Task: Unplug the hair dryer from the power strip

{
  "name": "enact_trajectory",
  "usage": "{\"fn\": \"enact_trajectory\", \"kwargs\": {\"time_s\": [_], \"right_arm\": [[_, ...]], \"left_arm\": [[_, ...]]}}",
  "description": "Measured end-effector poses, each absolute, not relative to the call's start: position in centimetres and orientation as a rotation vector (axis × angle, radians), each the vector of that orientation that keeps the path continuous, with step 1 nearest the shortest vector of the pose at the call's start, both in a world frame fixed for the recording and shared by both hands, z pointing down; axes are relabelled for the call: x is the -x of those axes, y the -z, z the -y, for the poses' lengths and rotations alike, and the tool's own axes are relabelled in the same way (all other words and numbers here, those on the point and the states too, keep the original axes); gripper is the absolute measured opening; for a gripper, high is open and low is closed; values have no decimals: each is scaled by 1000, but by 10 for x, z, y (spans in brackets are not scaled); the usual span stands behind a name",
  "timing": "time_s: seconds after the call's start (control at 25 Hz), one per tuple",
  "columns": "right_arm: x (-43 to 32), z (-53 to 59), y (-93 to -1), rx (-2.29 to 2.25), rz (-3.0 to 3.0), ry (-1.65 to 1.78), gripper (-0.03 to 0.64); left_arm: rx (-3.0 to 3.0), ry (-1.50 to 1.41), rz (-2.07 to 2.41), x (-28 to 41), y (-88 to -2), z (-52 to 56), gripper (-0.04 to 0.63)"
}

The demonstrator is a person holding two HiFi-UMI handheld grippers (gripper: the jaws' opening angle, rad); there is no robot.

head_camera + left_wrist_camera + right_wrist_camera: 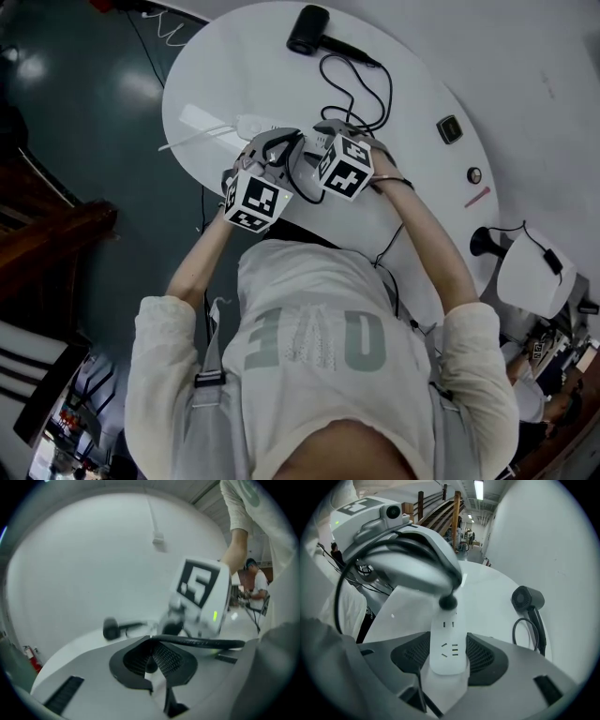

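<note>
The black hair dryer (309,30) lies at the far side of the round white table (234,56); its cord (361,94) loops back toward me. My left gripper (151,641) is shut on the dryer's black plug (448,603), and the cord (201,642) runs off to the right. The plug sits at the upper end of the white power strip (447,648); I cannot tell if its pins are still in the socket. My right gripper (448,639) points steeply down, shut on the strip's near end with a pad on each side. Both grippers, left (272,155) and right (323,141), are close together over the strip (246,125).
The strip's white cable (192,139) trails off the table's left edge. A small black square device (449,128), a round knob (473,174) and a pink strip (476,197) lie at the table's right. A white seat (530,277) stands beyond the right rim. The dark floor lies to the left.
</note>
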State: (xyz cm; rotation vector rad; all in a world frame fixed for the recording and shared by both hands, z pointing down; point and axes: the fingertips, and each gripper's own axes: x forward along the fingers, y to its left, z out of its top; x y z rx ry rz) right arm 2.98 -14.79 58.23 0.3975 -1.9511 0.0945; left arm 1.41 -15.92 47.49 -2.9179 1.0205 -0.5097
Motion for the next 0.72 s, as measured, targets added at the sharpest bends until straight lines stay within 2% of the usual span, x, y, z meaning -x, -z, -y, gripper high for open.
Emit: {"fn": "enact_trajectory", "kwargs": {"time_s": [0.08,0.16,0.32,0.72], "right_arm": [[-31,151,-585,-413,1946,-89,241],[-34,152,-583,-421,1957,-125,241],[-33,139,-587,-410,1950,-129,241],[-32,147,-585,-454,1949,-121,241]], "left_arm": [[2802,236,-1039,-17,-397,165,29],[2639,177,-1009,-27,-346,172,29],[2657,257,-945,-30,-355,154,31],[2685,238,-1013,-18,-348,141,31]]}}
